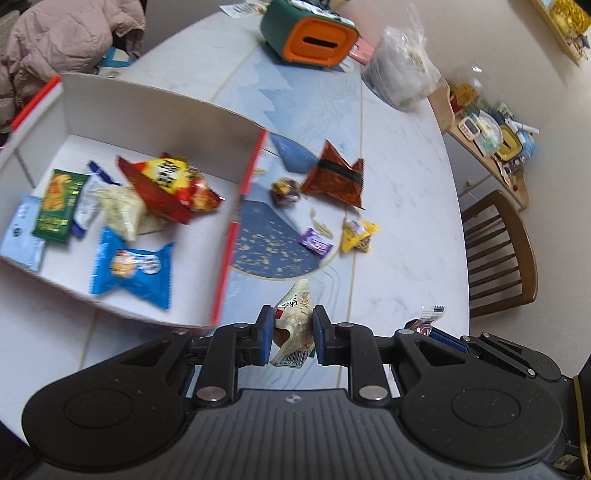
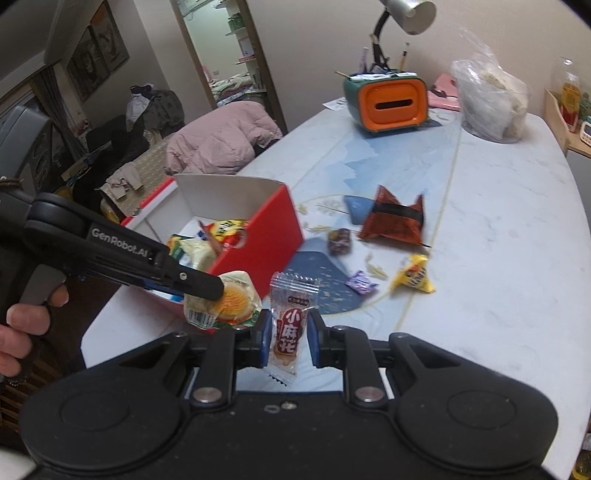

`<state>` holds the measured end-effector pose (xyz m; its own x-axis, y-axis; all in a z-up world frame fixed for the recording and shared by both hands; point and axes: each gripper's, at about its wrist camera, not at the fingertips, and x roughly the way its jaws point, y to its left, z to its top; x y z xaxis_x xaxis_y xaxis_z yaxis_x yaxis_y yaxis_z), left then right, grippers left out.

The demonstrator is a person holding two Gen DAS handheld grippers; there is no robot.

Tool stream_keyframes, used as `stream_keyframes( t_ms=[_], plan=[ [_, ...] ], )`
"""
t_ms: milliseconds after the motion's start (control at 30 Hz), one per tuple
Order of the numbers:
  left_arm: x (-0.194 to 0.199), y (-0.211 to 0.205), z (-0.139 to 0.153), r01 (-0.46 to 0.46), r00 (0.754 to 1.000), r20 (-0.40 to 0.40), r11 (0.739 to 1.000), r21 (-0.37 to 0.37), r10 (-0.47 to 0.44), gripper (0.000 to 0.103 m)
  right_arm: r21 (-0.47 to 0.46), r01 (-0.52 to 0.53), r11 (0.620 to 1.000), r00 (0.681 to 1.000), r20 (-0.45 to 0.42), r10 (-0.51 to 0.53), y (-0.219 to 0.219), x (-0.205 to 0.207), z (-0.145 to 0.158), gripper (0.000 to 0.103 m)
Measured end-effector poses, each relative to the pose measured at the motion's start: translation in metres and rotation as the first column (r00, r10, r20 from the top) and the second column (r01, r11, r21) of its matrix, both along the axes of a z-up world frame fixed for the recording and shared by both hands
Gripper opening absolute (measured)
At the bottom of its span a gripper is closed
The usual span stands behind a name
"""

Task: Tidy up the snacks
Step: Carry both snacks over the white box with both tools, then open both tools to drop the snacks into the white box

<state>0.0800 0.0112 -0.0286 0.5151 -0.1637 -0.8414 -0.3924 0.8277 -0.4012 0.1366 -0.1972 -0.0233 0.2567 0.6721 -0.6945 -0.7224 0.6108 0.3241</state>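
Note:
My left gripper [image 1: 294, 325] is shut on a cream pastry packet [image 1: 293, 325] just outside the near corner of the red-and-white box [image 1: 236, 206]; the packet also shows in the right wrist view [image 2: 229, 299]. My right gripper [image 2: 287, 332] is shut on a clear twist-snack packet with red lettering [image 2: 290, 321], held above the table to the right of the box [image 2: 273, 225]. Several snacks lie in the box, among them a blue packet [image 1: 133, 271] and a red-yellow packet [image 1: 173, 186]. On the table lie a dark orange packet [image 1: 334, 177], a yellow packet [image 1: 356, 234], a purple candy [image 1: 314, 242] and a dark candy [image 1: 284, 190].
A green-and-orange tissue box [image 1: 310, 35] and a clear plastic bag [image 1: 404, 72] stand at the far end of the table. A wooden chair [image 1: 498, 254] is at the right edge. A pink jacket [image 2: 218, 142] lies beyond the box. A desk lamp [image 2: 402, 14] stands behind the tissue box.

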Motion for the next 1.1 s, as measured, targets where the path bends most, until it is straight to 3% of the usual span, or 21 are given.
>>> stream_keyframes(
  t_ms=[567,633,700,1100],
  plan=[
    [-0.042,0.110,0.019,-0.149,0.988,0.047,0.988,0.046,0.147,0.021,-0.012,-0.099,0.995,0.995,0.029,0.100,0.110,-0.023,0.012,0.019],
    [-0.044,0.123,0.018,-0.160,0.986,0.050,0.986,0.054,0.158,0.014,-0.017,-0.106,0.994,0.994,0.026,0.107,0.123,-0.024,0.009,0.019],
    [-0.045,0.136,0.018,-0.172,0.984,0.053,0.983,0.058,0.169,0.014,-0.028,-0.111,0.993,0.993,0.027,0.112,0.136,-0.025,0.007,0.019],
    [-0.039,0.184,-0.021,-0.173,0.984,-0.019,0.982,0.077,0.175,0.014,-0.163,-0.109,0.981,0.994,0.014,0.112,0.206,-0.015,-0.038,0.019]
  ],
)
